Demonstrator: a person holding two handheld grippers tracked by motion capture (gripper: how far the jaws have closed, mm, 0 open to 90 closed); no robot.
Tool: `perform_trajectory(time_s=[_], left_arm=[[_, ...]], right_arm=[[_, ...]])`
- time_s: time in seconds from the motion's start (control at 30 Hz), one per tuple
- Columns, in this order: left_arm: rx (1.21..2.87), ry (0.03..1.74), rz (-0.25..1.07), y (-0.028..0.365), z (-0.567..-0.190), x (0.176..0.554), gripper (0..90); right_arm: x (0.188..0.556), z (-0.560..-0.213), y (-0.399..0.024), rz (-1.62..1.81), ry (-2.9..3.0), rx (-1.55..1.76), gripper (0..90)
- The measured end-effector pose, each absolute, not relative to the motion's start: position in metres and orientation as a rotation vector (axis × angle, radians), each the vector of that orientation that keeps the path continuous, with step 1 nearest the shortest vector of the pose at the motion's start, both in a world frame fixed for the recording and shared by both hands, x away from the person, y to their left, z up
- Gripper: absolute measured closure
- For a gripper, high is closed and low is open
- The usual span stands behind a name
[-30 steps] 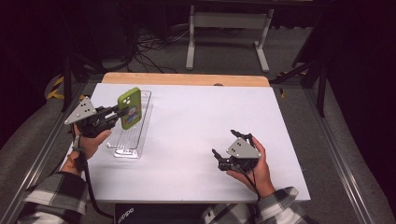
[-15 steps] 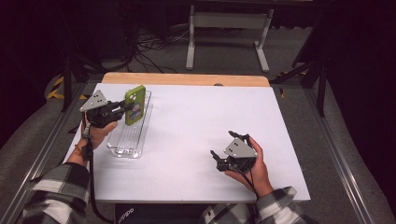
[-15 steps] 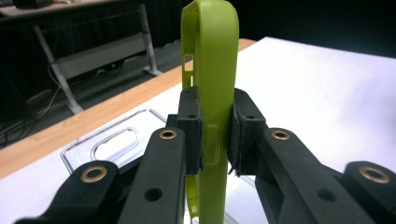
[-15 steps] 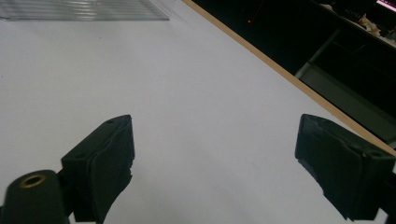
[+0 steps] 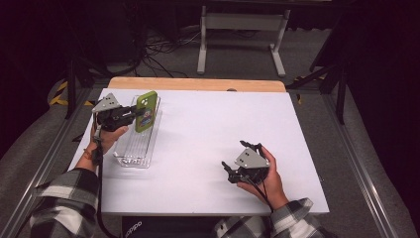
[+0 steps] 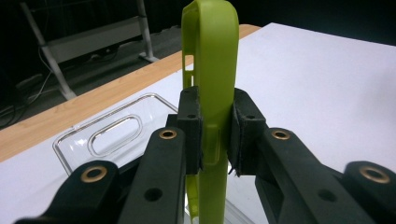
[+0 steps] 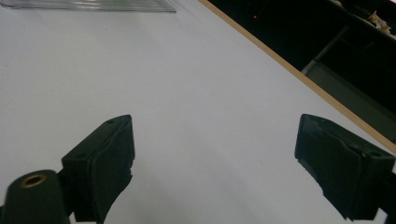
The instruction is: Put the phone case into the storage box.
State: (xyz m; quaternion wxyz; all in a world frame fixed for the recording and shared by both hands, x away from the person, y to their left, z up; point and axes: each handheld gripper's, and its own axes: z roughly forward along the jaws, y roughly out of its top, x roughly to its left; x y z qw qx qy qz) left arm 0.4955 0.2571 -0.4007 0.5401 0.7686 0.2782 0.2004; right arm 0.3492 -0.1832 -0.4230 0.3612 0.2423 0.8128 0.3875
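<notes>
Left tool [image 6: 215,140] grips green phone case [image 6: 212,70] (upright) above clear tray [image 5: 130,151].

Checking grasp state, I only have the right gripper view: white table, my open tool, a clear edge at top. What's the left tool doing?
Observer: The left tool is shut on a green phone case, held upright on edge.
Operator: Where is it relative to that clear thing?
Observer: It's a clear plastic tray at the table's left side; the case is above its far end. Contact with the tray can't be told.
Operator: How is it pinched?
Observer: In the left gripper view both pads press the case's flat faces, about mid-height.
</notes>
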Motion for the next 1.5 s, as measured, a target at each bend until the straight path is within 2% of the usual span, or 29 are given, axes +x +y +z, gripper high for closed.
perform_trajectory(time_s=[0.5,0.7,0.83,1.5], left_arm=[[1.824,0.708,0.461,0.265,-0.408,0.510,77.4],[1.844,0.741,0.497,0.268,-0.408,0.516,77.0],[1.915,0.748,0.519,0.268,-0.412,0.518,77.2],[1.941,0.826,0.617,0.260,-0.410,0.538,76.2]], right_arm=[[0.350,-0.425,-0.181,0.979,2.113,0.609,13.1],[0.349,-0.427,-0.179,0.961,2.119,0.590,13.1],[0.349,-0.427,-0.179,0.954,2.127,0.589,13.1],[0.348,-0.432,-0.175,0.898,2.167,0.539,13.3]])
